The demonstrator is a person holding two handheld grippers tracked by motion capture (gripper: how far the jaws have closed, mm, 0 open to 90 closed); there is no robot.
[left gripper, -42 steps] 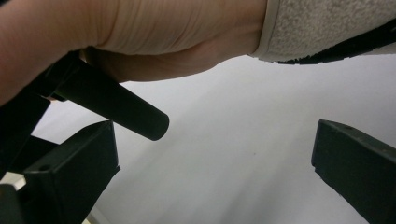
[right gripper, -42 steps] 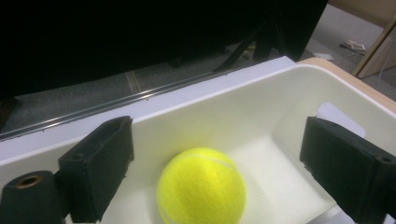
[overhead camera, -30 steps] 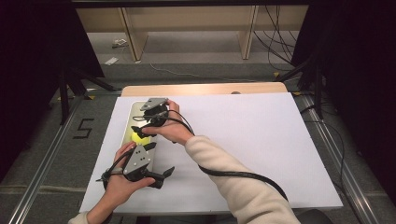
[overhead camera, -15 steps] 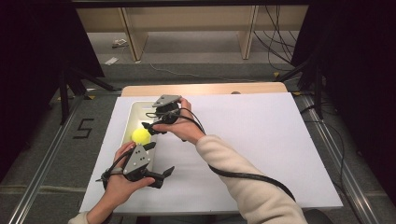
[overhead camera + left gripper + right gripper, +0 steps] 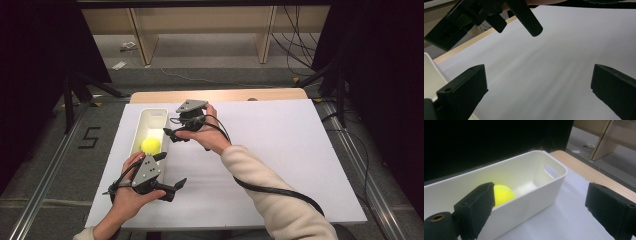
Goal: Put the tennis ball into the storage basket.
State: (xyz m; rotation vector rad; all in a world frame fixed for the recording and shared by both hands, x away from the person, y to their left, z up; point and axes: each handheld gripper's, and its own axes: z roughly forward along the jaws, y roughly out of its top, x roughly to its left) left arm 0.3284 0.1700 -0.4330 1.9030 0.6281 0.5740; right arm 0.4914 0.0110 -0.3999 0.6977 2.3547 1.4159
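Foam-white board [image 5: 280,150] covered the table in the high view, with a long white bin [image 5: 148,131] lying along its left side. A yellow ball [image 5: 150,145] sat inside the bin, toward its near end. The right gripper [image 5: 172,134] was held just beside the bin's right wall, its jaws apart and nothing between them. The left gripper [image 5: 167,175] rested lower on the board, near the bin's near end, jaws spread wide and holding nothing.

In the left gripper view, the left gripper [image 5: 539,90] showed both black jaws standing far apart over bare white board, while part of the right gripper [image 5: 486,15] hung above at the top left. A corner of the bin [image 5: 430,75] showed at the left edge.

In the right gripper view, the right gripper [image 5: 540,207] stood wide and empty, facing the bin [image 5: 529,192]. The ball [image 5: 502,193] lay within the bin, partly hidden behind the left jaw.
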